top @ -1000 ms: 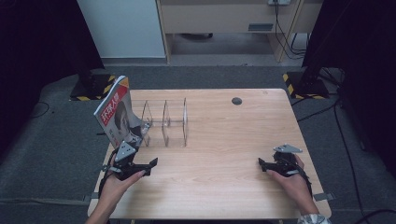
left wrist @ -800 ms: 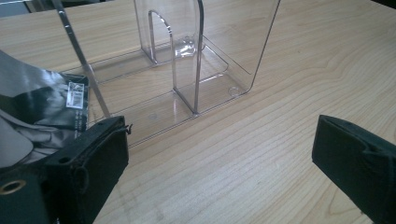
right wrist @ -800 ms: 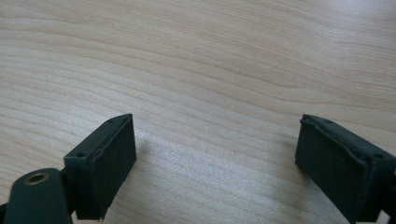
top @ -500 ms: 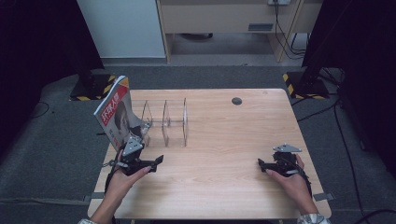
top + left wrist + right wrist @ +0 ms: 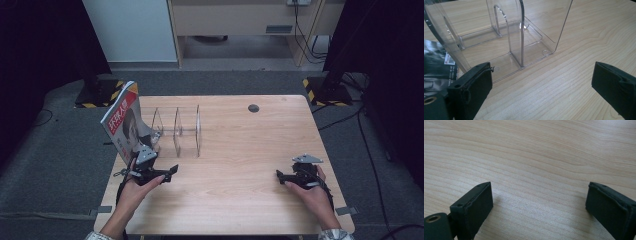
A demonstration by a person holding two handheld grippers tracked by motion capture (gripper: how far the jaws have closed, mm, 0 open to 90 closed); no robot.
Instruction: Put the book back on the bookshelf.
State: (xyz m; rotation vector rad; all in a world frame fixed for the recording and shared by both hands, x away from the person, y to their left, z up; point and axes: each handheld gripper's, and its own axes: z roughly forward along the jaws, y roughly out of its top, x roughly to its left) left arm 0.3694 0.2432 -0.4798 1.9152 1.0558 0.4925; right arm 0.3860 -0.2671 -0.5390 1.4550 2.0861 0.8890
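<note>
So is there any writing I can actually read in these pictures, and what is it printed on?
Magazine, leaning in the left end of the clear rack: large white characters down the red band of its cover, too blurred to read.
Small white label on the dark cover beside the rack: fine print, too small to read.
Wooden table: no writing.

The tabletop (image 5: 240, 165) is pale wood with a fine, matt grain. Near its left edge stands a rack (image 5: 180, 131) of clear, glossy plastic, smooth enough to catch glints, with a magazine (image 5: 121, 120) of glossy printed paper leaning at its end. The left claw (image 5: 541, 82) and right claw (image 5: 539, 202) have matt black pads (image 5: 475, 205), slightly rough like dense foam rubber.
</note>
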